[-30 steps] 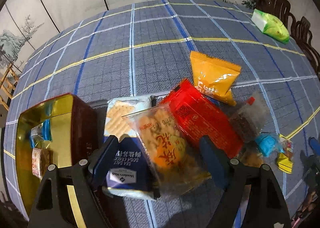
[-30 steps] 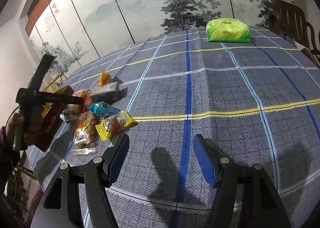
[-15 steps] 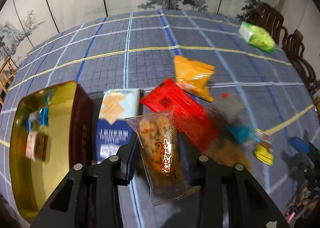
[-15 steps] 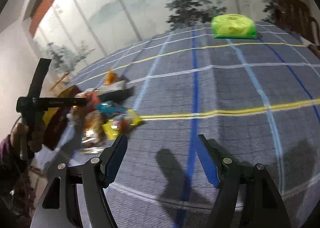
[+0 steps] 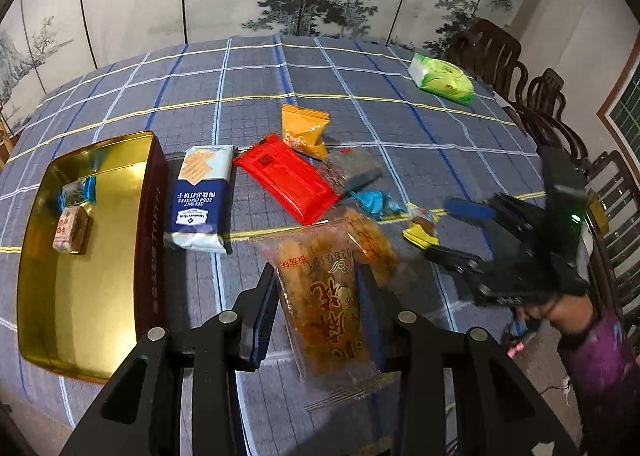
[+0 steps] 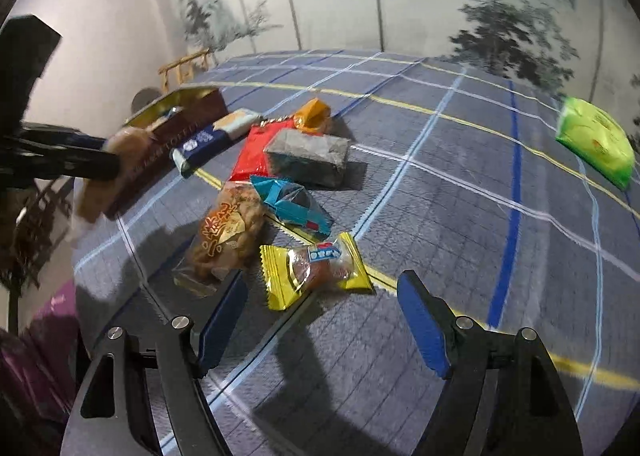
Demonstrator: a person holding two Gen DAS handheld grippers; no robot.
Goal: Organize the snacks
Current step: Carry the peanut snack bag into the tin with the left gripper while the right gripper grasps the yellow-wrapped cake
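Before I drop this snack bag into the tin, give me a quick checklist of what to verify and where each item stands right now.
1. Left gripper clamped on the clear fried-snack bag: ok, pads press both sides.
2. Bag lifted clear of the other snacks: ok.
3. Room in the gold tin: ok, only two small packets sit at its far end.
4. Bag already over the tin: not ok, the tin lies off to the left in the left wrist view.
5. Right gripper out of the way: ok, nothing between its opening jaws, near the yellow candy packet.
6. Bag tail secure: cannot tell.
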